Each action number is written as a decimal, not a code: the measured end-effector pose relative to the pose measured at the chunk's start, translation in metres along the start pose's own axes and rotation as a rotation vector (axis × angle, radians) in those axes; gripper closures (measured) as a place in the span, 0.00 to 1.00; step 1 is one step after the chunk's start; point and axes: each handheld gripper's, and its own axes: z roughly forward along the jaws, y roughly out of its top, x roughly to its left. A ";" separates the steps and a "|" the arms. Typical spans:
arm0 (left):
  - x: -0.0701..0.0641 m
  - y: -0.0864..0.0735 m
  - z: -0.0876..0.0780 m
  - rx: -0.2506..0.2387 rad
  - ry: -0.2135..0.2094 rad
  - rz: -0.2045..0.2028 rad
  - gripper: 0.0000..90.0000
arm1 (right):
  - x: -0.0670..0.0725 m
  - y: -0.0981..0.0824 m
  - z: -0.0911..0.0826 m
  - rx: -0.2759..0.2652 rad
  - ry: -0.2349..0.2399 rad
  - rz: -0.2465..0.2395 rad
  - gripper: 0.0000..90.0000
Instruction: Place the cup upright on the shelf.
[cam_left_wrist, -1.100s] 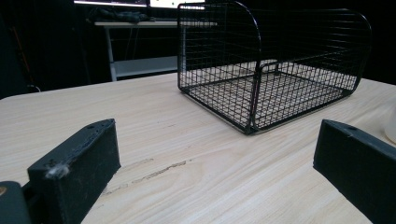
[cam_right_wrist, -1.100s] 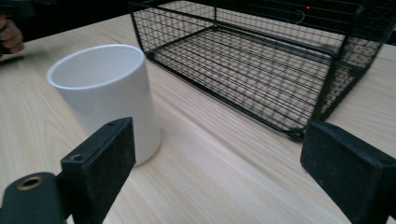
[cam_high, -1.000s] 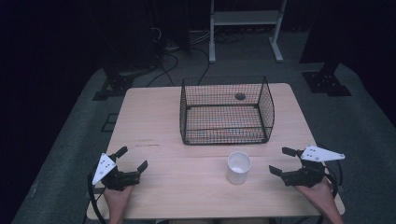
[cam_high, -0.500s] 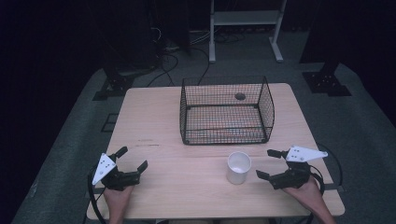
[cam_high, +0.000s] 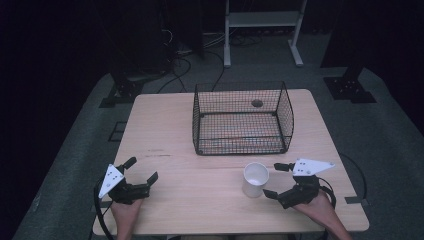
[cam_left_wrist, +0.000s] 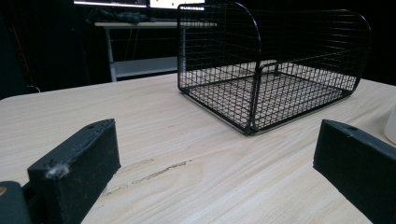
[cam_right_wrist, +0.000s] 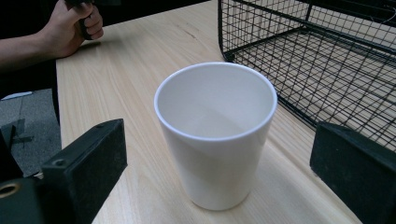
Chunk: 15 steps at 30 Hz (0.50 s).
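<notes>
A white cup (cam_high: 255, 179) stands upright and empty on the wooden table (cam_high: 165, 130), in front of a black wire basket (cam_high: 241, 120). My right gripper (cam_high: 272, 180) sits just right of the cup and points at it. Its jaws have just been opening. In the right gripper view the cup (cam_right_wrist: 215, 135) stands a little ahead of the wide jaws, and neither pad touches it. My left gripper (cam_high: 142, 169) rests open near the table's front left, aimed at the basket (cam_left_wrist: 275, 70), with nothing between its jaws.
The basket (cam_right_wrist: 317, 46) is empty and stands open-topped at the table's middle back. A dark round hole (cam_high: 257, 103) shows in the tabletop behind it. A white shelf stand (cam_high: 262, 20) and cables are on the floor beyond. The person's left hand (cam_right_wrist: 74, 28) appears in the right gripper view.
My right gripper has moved left along the table toward the cup, and its jaws stand wider. The left gripper, cup and basket have stayed put.
</notes>
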 end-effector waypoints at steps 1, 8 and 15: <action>0.000 0.000 0.000 0.001 0.000 0.001 0.00 | 0.000 0.001 0.001 0.001 0.003 0.001 0.03; 0.000 0.000 0.000 0.000 0.000 0.001 0.00 | 0.004 0.004 0.013 0.020 0.015 -0.011 0.03; 0.000 0.000 0.000 0.000 -0.002 0.000 0.00 | 0.004 0.007 0.025 0.040 0.019 -0.017 0.03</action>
